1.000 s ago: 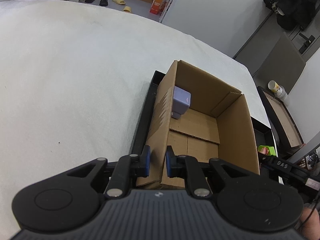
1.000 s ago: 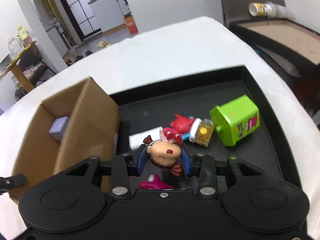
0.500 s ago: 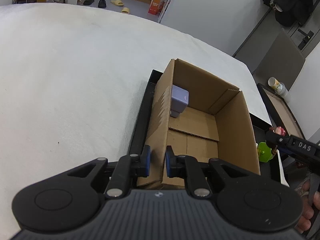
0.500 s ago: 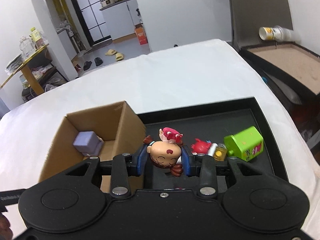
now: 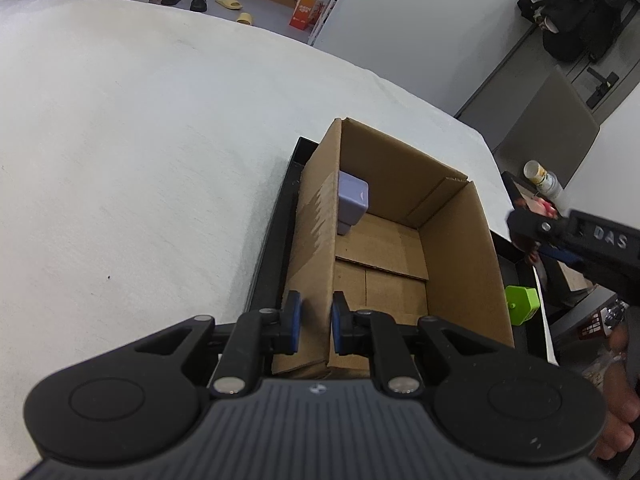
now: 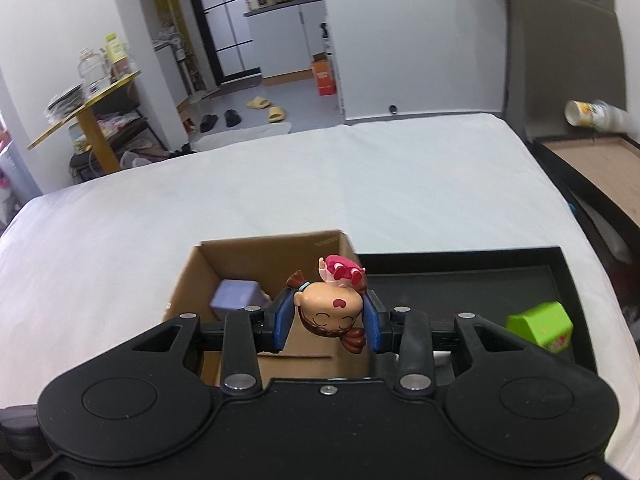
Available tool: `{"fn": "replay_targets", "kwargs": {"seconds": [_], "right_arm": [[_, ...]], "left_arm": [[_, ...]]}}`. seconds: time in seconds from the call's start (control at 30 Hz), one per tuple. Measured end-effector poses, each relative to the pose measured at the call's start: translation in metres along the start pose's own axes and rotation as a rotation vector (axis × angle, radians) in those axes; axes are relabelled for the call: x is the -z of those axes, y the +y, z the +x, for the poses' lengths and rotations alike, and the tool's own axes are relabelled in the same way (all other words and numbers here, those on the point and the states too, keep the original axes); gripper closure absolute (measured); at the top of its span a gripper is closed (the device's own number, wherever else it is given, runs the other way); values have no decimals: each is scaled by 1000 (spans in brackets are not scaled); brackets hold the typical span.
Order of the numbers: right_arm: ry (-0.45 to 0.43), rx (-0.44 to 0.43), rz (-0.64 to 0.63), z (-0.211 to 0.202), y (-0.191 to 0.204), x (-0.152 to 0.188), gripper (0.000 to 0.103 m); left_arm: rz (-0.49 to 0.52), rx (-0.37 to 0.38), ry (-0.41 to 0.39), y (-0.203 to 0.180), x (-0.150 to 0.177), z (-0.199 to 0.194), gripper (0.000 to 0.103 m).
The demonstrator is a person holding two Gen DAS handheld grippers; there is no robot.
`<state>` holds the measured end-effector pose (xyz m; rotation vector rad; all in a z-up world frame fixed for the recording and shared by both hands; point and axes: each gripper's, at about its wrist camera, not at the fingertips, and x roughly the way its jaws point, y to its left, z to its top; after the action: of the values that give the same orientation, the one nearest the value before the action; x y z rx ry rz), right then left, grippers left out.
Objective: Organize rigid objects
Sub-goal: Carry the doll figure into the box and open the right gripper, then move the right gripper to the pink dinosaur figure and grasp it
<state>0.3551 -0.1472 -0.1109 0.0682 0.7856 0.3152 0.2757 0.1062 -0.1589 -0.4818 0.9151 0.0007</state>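
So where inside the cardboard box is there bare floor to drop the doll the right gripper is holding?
Most of the brown cardboard box floor is bare, from its near wall to its right wall. Only the far-left corner is taken, by the lavender cube. The big-headed doll figurine sits clamped in the right gripper.

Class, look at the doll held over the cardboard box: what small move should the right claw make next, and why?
Probably lower a little over the cardboard box, then release. The right claw grips the doll above the open box, where the purple cube already sits, and the left claw steadies the near wall.
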Motion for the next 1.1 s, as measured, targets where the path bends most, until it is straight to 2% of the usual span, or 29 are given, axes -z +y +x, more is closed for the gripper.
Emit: {"fn": "replay_targets", "kwargs": {"seconds": [0.6,0.67,0.7,0.8,0.97,1.1], "right_arm": [[52,-30,-106,44,37,-5,66],[38,-30,-132,43,41,-5,52],[27,-30,-141,40,42,-4,40],[11,-43,-163,25,41,-4,39],[26,-46,-128,2,20,-2,39],[21,-27,-108,-13,2,4,31]], "left_arm": [[-16,17,4,3,0,-1,88],[-16,17,5,3,0,-1,88],[-16,19,5,3,0,-1,88],[-10,14,-2,2,-1,-2,88],[-21,24,-10,4,0,-5,89],[-9,21,-16,1,2,-7,89]]}}
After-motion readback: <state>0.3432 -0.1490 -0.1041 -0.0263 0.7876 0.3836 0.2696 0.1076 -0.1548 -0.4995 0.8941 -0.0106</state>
